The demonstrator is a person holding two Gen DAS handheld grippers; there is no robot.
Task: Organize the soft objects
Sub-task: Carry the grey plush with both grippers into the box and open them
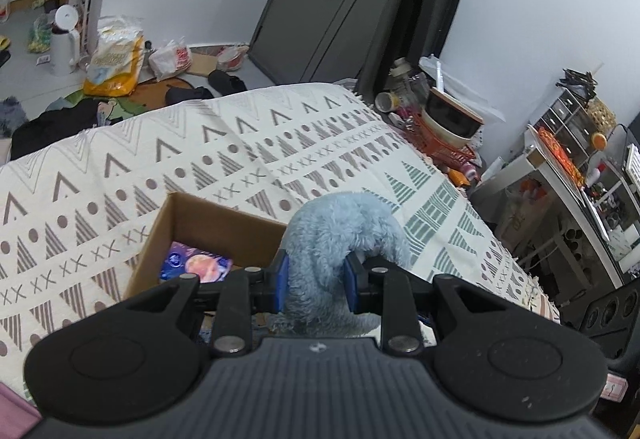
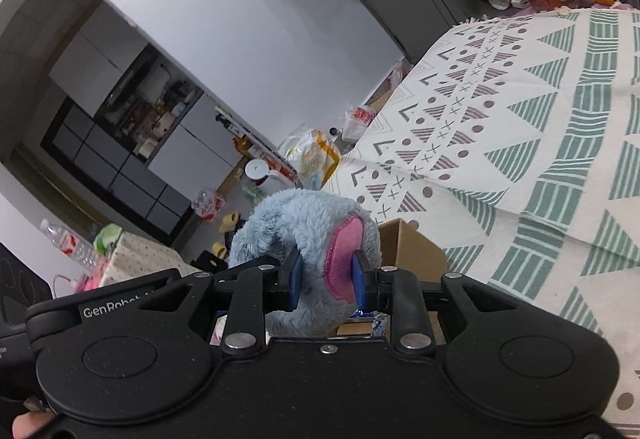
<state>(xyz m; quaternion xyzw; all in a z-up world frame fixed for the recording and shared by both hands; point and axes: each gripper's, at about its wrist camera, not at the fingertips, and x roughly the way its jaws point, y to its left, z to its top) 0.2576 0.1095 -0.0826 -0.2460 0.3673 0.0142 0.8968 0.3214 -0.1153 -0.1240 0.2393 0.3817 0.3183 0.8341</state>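
left gripper (image 1: 314, 281): my blue pads are closed on a fold of the blue plush toy (image 1: 340, 235); fur bulges up and over the right pad.
right gripper (image 2: 326, 281): pads pinch the same plush toy (image 2: 304, 227) across its pink patch (image 2: 345, 259), one pad on blue fur, the other on the pink edge.
toy position: held up off the surface, between both grippers, just above the near right corner of the cardboard box (image 1: 192, 239).
box: open top, sits on the patterned cloth (image 1: 160, 167); a purple printed packet (image 1: 196, 267) lies inside on the floor of it.
in the way: the toy itself blocks most of my forward view from both wrists; the box's right wall is hidden behind it in the left view. In the right view only a corner of the box (image 2: 412, 247) shows past the fur.
cloth: cream with grey and green triangles, bare around the box.
far edge clutter: red wire basket (image 1: 444, 143) holding a dark bowl (image 1: 452, 115), a tipped can (image 1: 386, 101) beside it, well apart from the box.
floor beyond: yellow bag (image 1: 116, 59), white kettle (image 1: 64, 39), dark clothes.
right side: white shelf unit (image 1: 580, 179), crowded.
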